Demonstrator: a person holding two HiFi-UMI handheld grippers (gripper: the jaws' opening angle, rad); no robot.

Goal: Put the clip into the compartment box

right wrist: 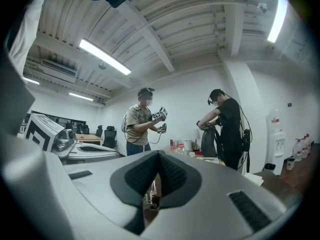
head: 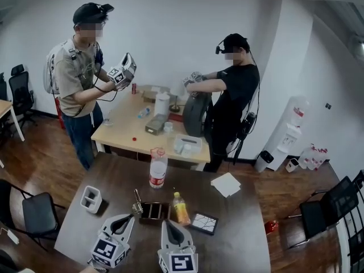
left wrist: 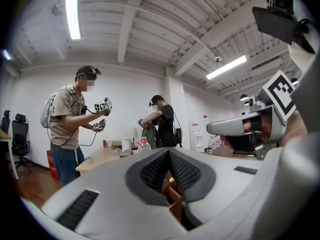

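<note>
On the dark table, a small white compartment box (head: 91, 199) stands at the left, upright, with open cells on top. My left gripper (head: 135, 210) sits to its right at the near edge, shut on a small clip (head: 136, 200) whose thin metal handle sticks up past the tips. In the left gripper view the left gripper (left wrist: 168, 154) has its pads together and the clip itself is hidden. My right gripper (head: 170, 223) is beside it, tips near a dark tray (head: 154, 211). In the right gripper view the right gripper (right wrist: 159, 156) looks shut, with nothing clearly held.
A water bottle (head: 157, 168), a yellow bottle (head: 181, 209), a dark patterned tile (head: 203, 223) and white paper (head: 226, 184) lie on the table. Two people with grippers stand at a cluttered wooden table (head: 122, 134) behind. Black chairs (head: 34, 212) flank the sides.
</note>
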